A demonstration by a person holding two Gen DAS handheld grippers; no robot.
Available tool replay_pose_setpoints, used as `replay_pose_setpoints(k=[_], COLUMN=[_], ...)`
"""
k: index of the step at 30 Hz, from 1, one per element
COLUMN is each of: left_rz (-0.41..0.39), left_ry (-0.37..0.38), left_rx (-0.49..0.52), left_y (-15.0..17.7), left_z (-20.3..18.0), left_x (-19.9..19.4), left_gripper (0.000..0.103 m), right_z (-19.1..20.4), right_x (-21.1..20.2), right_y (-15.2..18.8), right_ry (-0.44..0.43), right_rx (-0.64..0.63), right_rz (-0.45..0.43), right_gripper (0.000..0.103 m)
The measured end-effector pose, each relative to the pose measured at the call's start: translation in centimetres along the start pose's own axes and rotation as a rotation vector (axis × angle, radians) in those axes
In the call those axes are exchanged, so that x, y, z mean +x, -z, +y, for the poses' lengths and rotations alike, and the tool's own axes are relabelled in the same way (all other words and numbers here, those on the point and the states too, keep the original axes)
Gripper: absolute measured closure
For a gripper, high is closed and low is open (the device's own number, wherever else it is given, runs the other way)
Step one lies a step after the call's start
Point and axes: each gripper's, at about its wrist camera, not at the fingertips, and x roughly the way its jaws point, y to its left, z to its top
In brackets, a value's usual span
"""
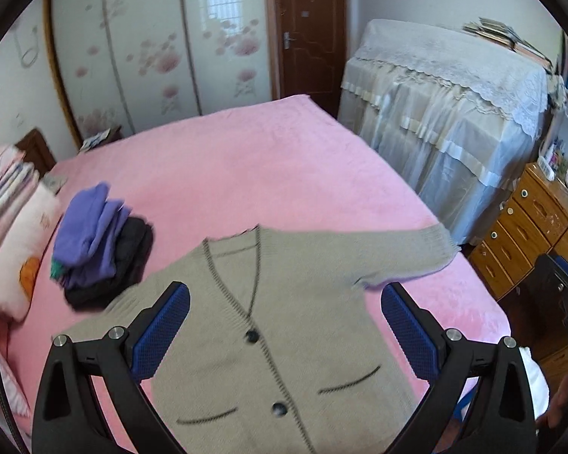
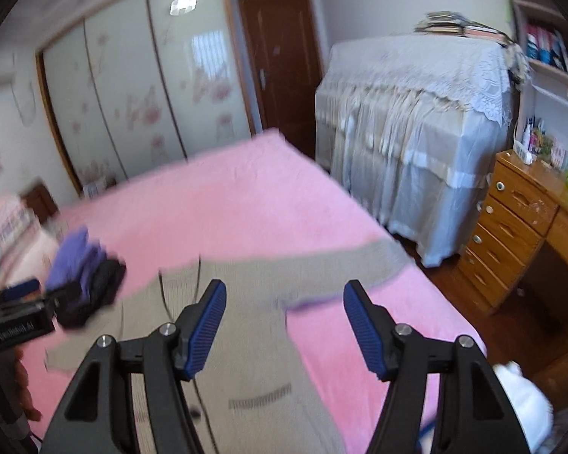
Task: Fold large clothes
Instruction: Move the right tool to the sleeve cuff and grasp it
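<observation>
My two claws, left claw point(image 1: 284, 335) and right claw point(image 2: 282, 327), are wide apart, holding nothing, above the cardigan point(image 1: 269, 325) lying flat on the bed point(image 1: 269, 162), so next I grab a sleeve point(image 1: 409, 249).

We are seeing soft, even daylight; a window is glaring off the glossy wardrobe doors point(image 1: 151, 49). Fisheye distortion is bending both views and darkening their corners. The right wrist view is smearing heavily with motion blur, while the left is staying fairly sharp, shadows faint on the bed point(image 1: 284, 174).
</observation>
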Motion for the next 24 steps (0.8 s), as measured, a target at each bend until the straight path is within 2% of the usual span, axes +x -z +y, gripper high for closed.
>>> replay_pose_setpoints(k=[2,7,11,14,17,21,24], left_rz=[0.016,0.108,0.109,0.118,0.141,0.273,0.344], left_ry=[0.004,0.101,0.072,0.047,0.019,0.024,0.024], left_rx=[0.016,-0.025,-0.053,-0.056,-0.054,-0.087,-0.109], left_y=[-1.6,-6.0,-8.0,-8.3,-8.8,-8.2,-7.0], left_z=[-2.4,-9.3,-14.2,-17.0,-19.5,-21.8,-22.7], left_x=[1.3,7.8,14.3,18.3,22.7,29.2,33.1], left_gripper=[0.002,0.002,0.002,0.002,0.002,0.002,0.002], right_z=[-2.1,-10.1,-15.5,-20.1,-23.1,-26.0,-28.9], right_x=[1.9,8.8,14.6,20.2,25.0,30.7,35.5], right_y=[-0.9,-3.5,-4.1,-4.0,-3.0,-1.2,0.8], right_ry=[-0.001,-0.005,-0.046,-0.077,-0.073,-0.093,-0.098], right_rx=[-0.012,-0.003,0.037,0.116,0.157,0.239,0.366], right_rz=[0.017,0.082,0.179,0.261,0.321,0.403,0.485], right_gripper=[0.038,0.038,0.038,0.038,0.039,0.049,0.055])
